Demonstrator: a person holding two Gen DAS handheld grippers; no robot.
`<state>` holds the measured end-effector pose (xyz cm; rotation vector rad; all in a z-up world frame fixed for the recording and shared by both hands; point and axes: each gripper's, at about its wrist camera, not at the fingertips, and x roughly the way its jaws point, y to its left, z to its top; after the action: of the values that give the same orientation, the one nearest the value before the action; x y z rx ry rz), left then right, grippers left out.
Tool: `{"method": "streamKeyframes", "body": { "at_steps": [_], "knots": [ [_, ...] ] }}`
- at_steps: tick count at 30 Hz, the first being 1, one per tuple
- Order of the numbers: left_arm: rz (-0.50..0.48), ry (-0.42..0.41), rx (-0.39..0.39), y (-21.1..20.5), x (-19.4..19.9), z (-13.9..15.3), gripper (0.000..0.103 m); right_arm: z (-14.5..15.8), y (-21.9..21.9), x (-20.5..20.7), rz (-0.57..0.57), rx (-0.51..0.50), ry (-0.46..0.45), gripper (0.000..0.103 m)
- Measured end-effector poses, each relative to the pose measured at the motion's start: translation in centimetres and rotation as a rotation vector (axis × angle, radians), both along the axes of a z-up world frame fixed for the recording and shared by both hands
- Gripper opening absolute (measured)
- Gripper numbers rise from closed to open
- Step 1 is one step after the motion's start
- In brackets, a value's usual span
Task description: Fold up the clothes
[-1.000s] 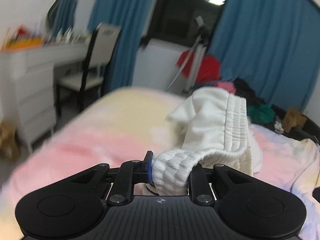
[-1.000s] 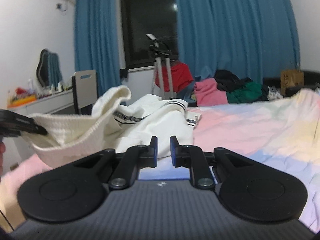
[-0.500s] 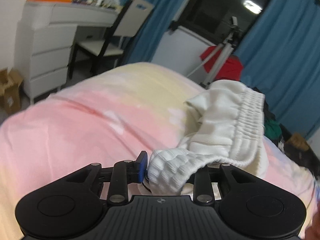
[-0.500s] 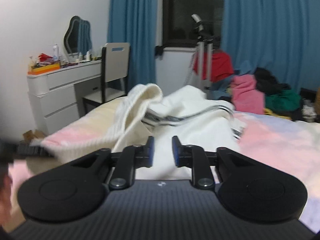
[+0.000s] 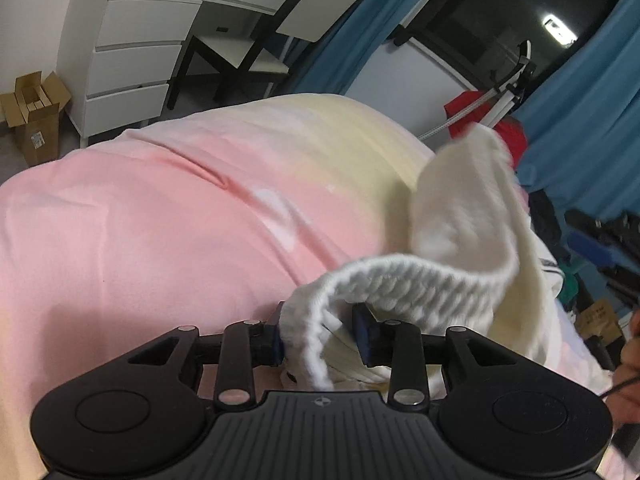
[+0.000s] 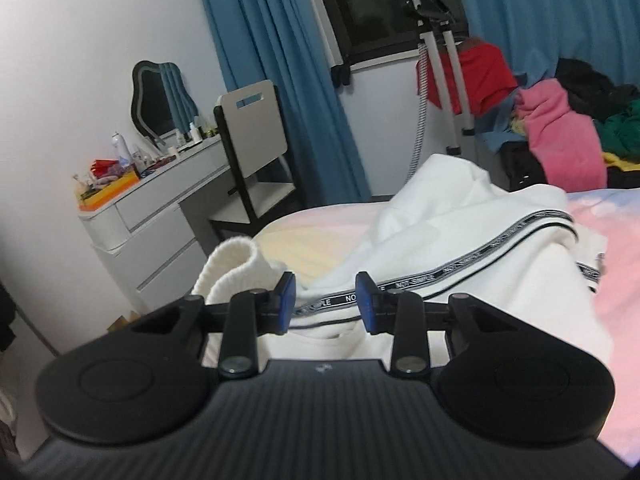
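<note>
A white garment with a ribbed hem (image 5: 400,284) lies on the pink and yellow bed (image 5: 160,220). My left gripper (image 5: 320,332) has its jaws apart with the ribbed hem draped loosely between them. In the right wrist view the same white garment (image 6: 460,248) shows a black printed stripe and its ribbed edge (image 6: 236,264) at the left. My right gripper (image 6: 325,300) is open and empty, just above the garment's striped part. The right gripper's blue pads (image 5: 592,252) show at the right edge of the left wrist view.
A white dresser (image 5: 132,52) and a chair (image 5: 256,48) stand left of the bed. A cardboard box (image 5: 32,112) is on the floor. A tripod (image 6: 436,60) and a pile of red, pink and green clothes (image 6: 560,128) are behind the bed by blue curtains.
My left gripper has opened its jaws around the ribbed hem and tilted down toward the bed. My right gripper has opened wider and moved closer over the striped part of the garment.
</note>
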<state>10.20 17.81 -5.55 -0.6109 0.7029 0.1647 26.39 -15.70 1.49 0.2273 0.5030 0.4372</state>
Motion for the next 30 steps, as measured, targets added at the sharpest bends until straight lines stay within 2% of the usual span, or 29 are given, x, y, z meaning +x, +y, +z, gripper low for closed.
{"method": "streamKeyframes", "body": {
  "at_steps": [5,7,13,15,16,18,21,25,26,28,29,30],
  "knots": [
    [0.014,0.018,0.004,-0.4,-0.3,-0.3,0.035,1.1,4.2,1.9,0.078,-0.046,0.048,0.037],
    [0.021,0.018,-0.009,-0.3,-0.3,-0.5,0.036,1.5,6.9,3.3,0.119,-0.109,0.103,0.037],
    [0.042,0.019,-0.049,0.1,-0.4,-0.9,0.037,1.0,17.2,6.4,0.271,-0.419,0.211,0.036],
    [0.049,0.019,-0.062,0.2,-0.4,-1.0,0.037,0.9,19.7,6.7,0.310,-0.437,0.220,0.036],
    [0.053,0.019,-0.069,0.3,-0.4,-1.1,0.037,0.7,20.9,6.8,0.325,-0.453,0.219,0.038],
    [0.059,0.019,-0.081,0.4,-0.4,-1.2,0.037,-0.1,23.3,6.9,0.353,-0.507,0.219,0.059],
    [0.060,0.016,-0.077,0.4,-0.3,-1.2,0.037,-1.8,26.3,7.2,0.378,-0.619,0.223,0.061],
    [0.059,0.008,-0.073,0.3,-0.1,-1.5,0.037,-3.9,27.9,7.8,0.301,-0.765,0.170,0.060],
    [0.060,0.005,-0.076,0.3,-0.1,-1.5,0.037,-4.0,27.7,7.8,0.288,-0.780,0.150,0.056],
    [0.067,-0.001,-0.087,0.5,0.0,-1.6,0.037,-4.3,27.1,7.6,0.267,-0.802,0.111,0.030],
    [0.067,-0.007,-0.088,0.6,0.1,-1.5,0.037,-3.8,26.2,7.3,0.226,-0.792,0.096,0.009],
    [0.068,-0.012,-0.089,0.7,0.1,-1.5,0.037,-3.2,25.2,7.0,0.183,-0.780,0.083,0.011]
  ]
}}
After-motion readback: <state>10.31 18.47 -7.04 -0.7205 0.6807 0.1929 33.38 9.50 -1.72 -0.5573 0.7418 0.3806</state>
